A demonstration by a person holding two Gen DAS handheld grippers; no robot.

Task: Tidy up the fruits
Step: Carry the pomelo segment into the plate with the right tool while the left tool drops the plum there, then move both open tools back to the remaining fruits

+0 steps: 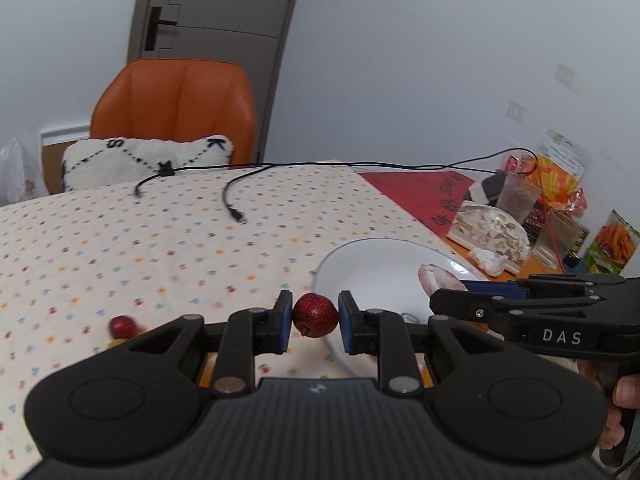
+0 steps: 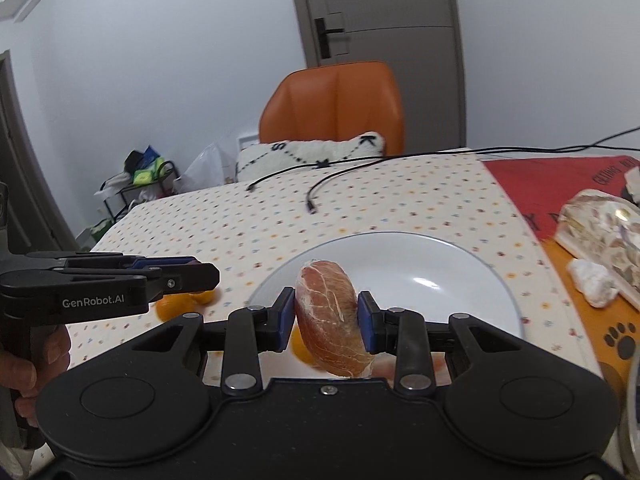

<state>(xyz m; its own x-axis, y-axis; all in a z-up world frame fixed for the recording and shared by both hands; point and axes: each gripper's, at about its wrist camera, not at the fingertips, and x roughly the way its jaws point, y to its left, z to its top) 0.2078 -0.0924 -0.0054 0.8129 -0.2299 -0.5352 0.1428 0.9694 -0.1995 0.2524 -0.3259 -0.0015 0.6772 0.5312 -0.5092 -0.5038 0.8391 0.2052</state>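
Two grippers are each closed on a fruit. The left gripper (image 1: 315, 316) is clamped by its blue pads on a small red fruit (image 1: 315, 315), held just at the near left rim of the white plate (image 1: 372, 256). The right gripper (image 2: 326, 314) is shut on a peeled pinkish citrus segment (image 2: 330, 316), held over the plate's near edge. A second small red fruit (image 1: 122, 326) is seen on the dotted tablecloth (image 1: 160, 240), left of the left gripper. Orange fruits (image 2: 176, 306) lie on the cloth left of the plate, partly hidden. Black cables (image 1: 232, 196) are draped across the far side of the table, before an orange chair (image 1: 176, 108).
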